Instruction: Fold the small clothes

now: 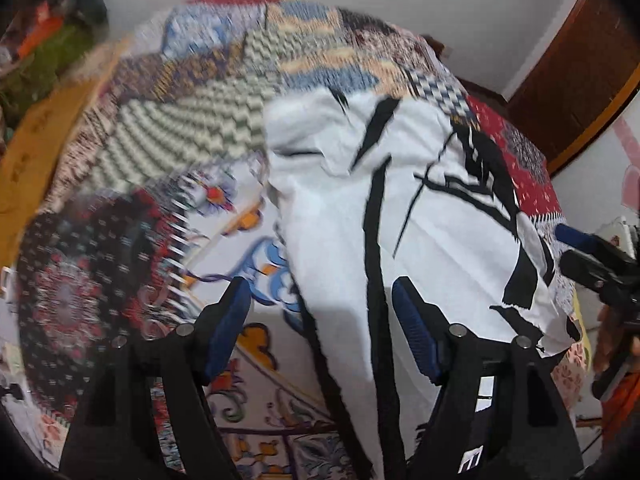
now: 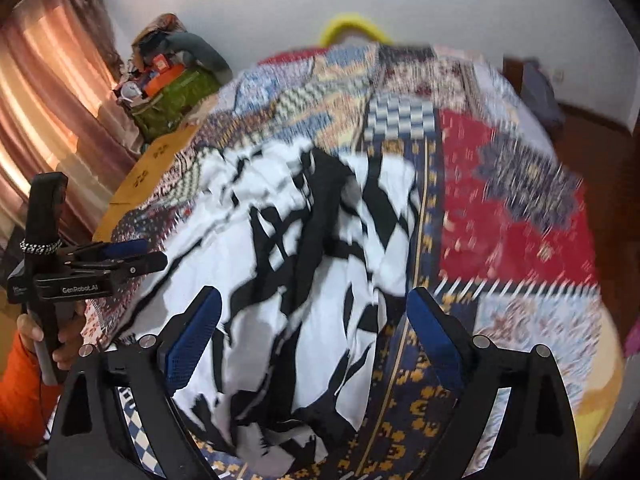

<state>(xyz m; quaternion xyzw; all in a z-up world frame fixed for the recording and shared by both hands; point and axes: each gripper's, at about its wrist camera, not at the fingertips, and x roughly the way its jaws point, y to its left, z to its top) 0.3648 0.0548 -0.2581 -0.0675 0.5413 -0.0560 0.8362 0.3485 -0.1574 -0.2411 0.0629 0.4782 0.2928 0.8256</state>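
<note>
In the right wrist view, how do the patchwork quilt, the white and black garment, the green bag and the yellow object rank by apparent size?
1. patchwork quilt
2. white and black garment, nearer the camera
3. green bag
4. yellow object, partly hidden behind the quilt, so unsure

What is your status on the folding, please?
Both grippers, left and right, open, empty. White and black garment crumpled on quilt, unfolded. Nothing in the way.

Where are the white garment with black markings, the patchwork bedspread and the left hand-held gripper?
White garment with black markings (image 1: 432, 240): left wrist view, its plain white middle.
Multicoloured patchwork bedspread (image 2: 500, 216): right wrist view, its red patch.
Left hand-held gripper (image 2: 148, 254): right wrist view, between its fingertips.
</note>
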